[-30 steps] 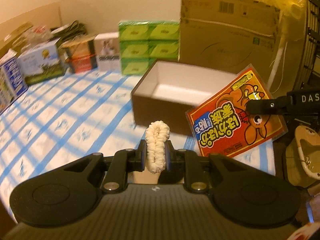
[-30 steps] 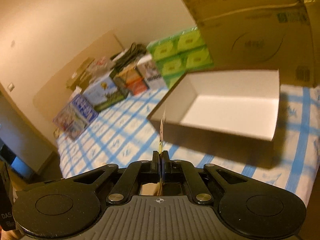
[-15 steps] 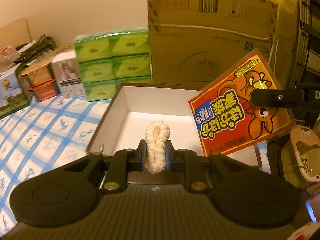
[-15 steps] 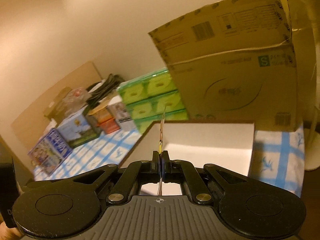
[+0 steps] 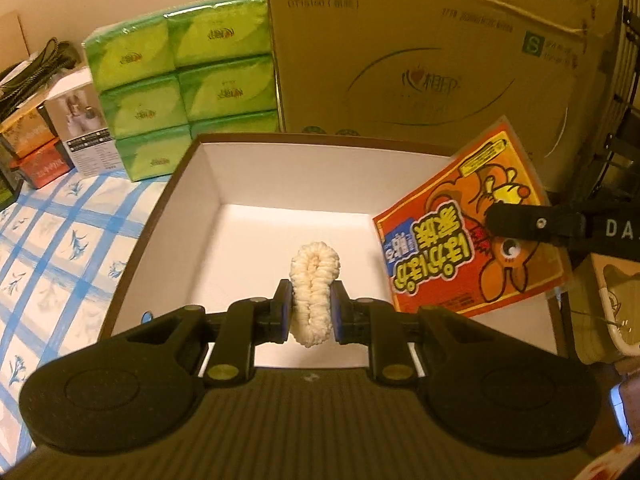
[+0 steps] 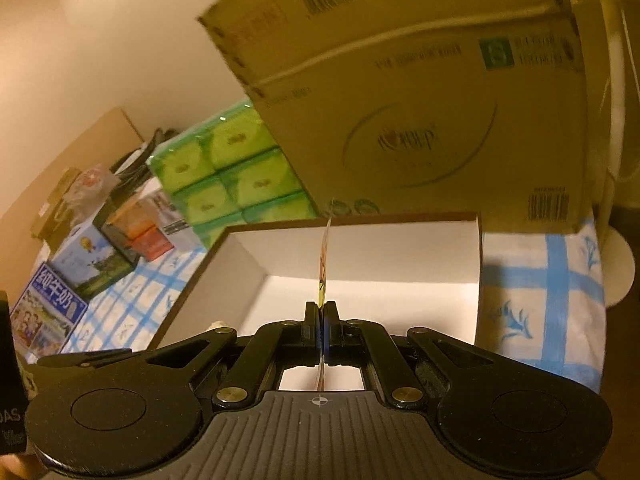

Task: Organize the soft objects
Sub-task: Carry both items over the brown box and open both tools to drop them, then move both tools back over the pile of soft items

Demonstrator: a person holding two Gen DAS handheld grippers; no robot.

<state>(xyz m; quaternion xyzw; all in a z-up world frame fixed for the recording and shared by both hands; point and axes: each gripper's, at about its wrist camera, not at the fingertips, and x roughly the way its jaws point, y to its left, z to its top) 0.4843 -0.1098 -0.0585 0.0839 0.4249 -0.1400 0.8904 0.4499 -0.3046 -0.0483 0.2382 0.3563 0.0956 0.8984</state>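
Observation:
My left gripper [image 5: 311, 307] is shut on a cream fluffy scrunchie [image 5: 315, 280] and holds it above the front part of an open box [image 5: 208, 184] with white inside and brown outside. My right gripper [image 6: 321, 322] is shut on a flat red and orange packet with a cartoon, seen edge-on in the right wrist view [image 6: 325, 264]. The packet [image 5: 464, 232] shows face-on in the left wrist view, held over the box's right side by the right gripper's finger [image 5: 536, 226]. The box [image 6: 248, 256] holds nothing that I can see.
A large cardboard carton [image 5: 432, 52] stands right behind the box. Green tissue packs [image 5: 180, 80] are stacked at its left, with several small boxes [image 5: 52, 136] further left. The table wears a blue checked cloth [image 5: 60, 248]. A beige object [image 5: 612, 312] lies at far right.
Both grippers have moved forward toward the box with their loads. The scrunchie now hangs over the box's inside, and the packet is lower over its right side.

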